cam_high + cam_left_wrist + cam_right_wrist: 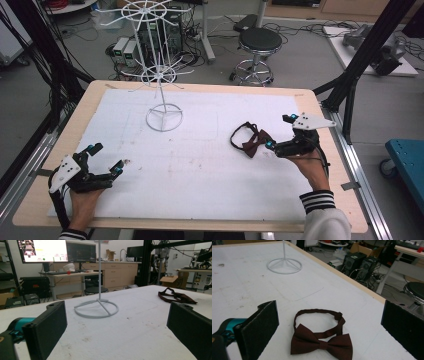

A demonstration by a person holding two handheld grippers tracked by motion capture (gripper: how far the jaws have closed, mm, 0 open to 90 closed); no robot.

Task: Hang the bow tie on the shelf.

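Bow tie (322,338) lies flat on the desk (200,165) just before the wide-open right gripper (281,132), while the left gripper (103,156), also wide open, rests well apart, near the desk's front left.

Even indoor light, perhaps slightly soft

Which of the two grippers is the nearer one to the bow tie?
The right gripper, open just beside the dark red bow tie; the left gripper is far across the table.
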